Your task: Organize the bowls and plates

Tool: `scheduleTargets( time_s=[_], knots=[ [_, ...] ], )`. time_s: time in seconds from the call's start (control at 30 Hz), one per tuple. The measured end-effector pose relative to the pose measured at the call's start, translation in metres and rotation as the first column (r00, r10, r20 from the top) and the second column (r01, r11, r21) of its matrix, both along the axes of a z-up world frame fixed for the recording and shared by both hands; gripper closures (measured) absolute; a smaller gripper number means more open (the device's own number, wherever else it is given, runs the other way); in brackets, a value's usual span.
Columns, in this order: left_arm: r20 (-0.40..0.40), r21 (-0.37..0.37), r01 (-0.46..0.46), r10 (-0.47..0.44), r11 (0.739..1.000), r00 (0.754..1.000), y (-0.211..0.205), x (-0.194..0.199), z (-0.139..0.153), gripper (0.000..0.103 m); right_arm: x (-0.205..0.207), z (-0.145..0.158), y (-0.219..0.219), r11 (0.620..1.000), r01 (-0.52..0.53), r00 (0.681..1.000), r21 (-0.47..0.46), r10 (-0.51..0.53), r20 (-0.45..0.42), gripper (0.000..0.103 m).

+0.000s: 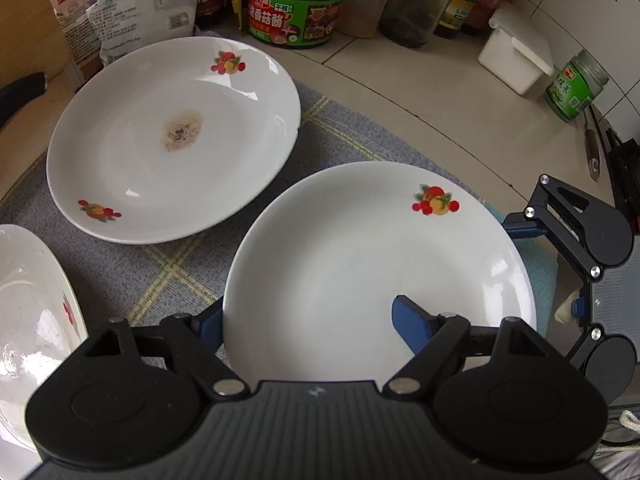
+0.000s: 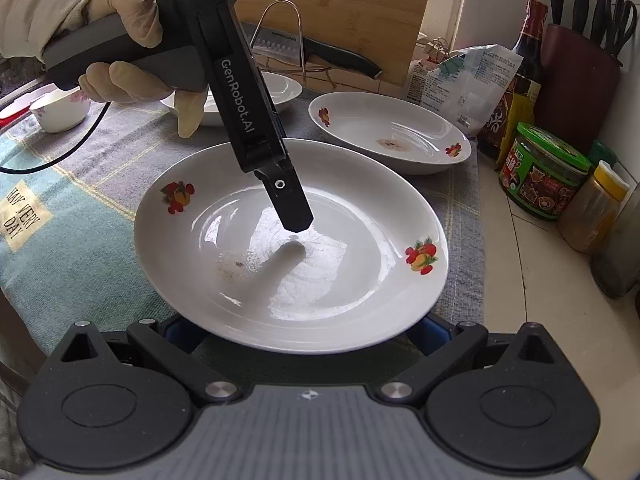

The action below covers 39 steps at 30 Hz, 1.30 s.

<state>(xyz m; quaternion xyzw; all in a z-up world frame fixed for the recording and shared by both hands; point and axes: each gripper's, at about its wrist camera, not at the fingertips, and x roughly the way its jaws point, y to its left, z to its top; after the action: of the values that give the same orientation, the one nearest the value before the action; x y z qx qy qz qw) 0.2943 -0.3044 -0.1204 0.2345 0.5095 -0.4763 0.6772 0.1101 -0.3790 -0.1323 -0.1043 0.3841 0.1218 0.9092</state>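
Clerk: Left gripper (image 1: pixel 306 304), black ribbed housing, two round hinge discs, blue flat fingers (image 1: pixel 412 320). State?

Checker: Fingers stand well apart, astride the near rim of the clean plate (image 1: pixel 340 240). One is inside the well, the other outside and partly hidden by the rim. Neither pad is seen pressing, so nothing is gripped.

Clerk: Right gripper (image 2: pixel 306 328), same make. State?

Checker: Arms are spread wide. Both blue tips go under the plate's near edge and are hidden there. I cannot tell whether it holds anything.

Clerk: Plate itself?

Checker: Round, shallow, glossy white ceramic, with fruit decals on opposite rims and faint specks in the well. It sits over the grey checked cloth (image 1: pixel 180 268), between the two grippers. From the right wrist, the left tool's dark finger hangs just over the centre and casts a soft shadow.

Clerk: Other crockery?

Checker: Stained plate (image 1: pixel 172 140), same pattern, with a brown patch in the middle, lies beyond on the cloth, apart from the first. Third plate (image 1: pixel 24 300), only partly in frame, is at the left edge. Small white bowl (image 2: pixel 60 114), floral print, is far left.

Clerk: Surroundings?

Checker: Gloved hand (image 2: pixel 120 8) on the left tool's grip. Green-lidded jar (image 1: pixel 296 4) on the tiled counter (image 1: pixel 420 92). Wooden board (image 2: pixel 360 8) and knife block (image 2: pixel 576 68) at the back
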Motion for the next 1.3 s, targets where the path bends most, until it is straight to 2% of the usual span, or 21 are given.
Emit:
scheduleTargets(
  time_s=[0.43, 0.73, 0.9, 1.03, 1.13, 1.3],
  knots=[
    [0.023, 0.008, -0.011, 0.011, 1.000, 1.000, 0.000, 0.001, 0.000, 0.020, 0.003, -0.002, -0.001, 1.000, 0.009, 1.000, 0.013, -0.009, 0.005, 0.000],
    [0.040, -0.011, -0.019, 0.020, 1.000, 0.999, 0.008, -0.003, 0.005, 0.018, 0.001, -0.001, -0.001, 0.999, 0.019, 1.000, 0.029, -0.018, -0.012, 0.000],
    [0.067, -0.044, -0.057, 0.060, 0.997, 0.996, 0.023, -0.006, 0.014, 0.014, -0.007, 0.004, 0.000, 0.998, 0.051, 0.999, 0.032, -0.051, -0.010, 0.000],
    [0.121, -0.088, -0.097, 0.107, 0.991, 0.987, 0.043, -0.016, 0.027, 0.011, -0.014, 0.013, 0.003, 0.996, 0.078, 0.997, 0.035, -0.078, -0.011, 0.000],
    [0.186, -0.121, -0.126, 0.147, 0.985, 0.972, 0.059, -0.028, 0.037, 0.010, -0.020, 0.020, 0.008, 0.995, 0.100, 0.995, 0.025, -0.099, -0.008, 0.000],
    [0.237, -0.193, -0.175, 0.219, 0.965, 0.946, 0.092, -0.050, 0.053, 0.006, -0.027, 0.038, 0.013, 0.985, 0.160, 0.987, 0.059, -0.161, 0.009, 0.000]
  ],
)
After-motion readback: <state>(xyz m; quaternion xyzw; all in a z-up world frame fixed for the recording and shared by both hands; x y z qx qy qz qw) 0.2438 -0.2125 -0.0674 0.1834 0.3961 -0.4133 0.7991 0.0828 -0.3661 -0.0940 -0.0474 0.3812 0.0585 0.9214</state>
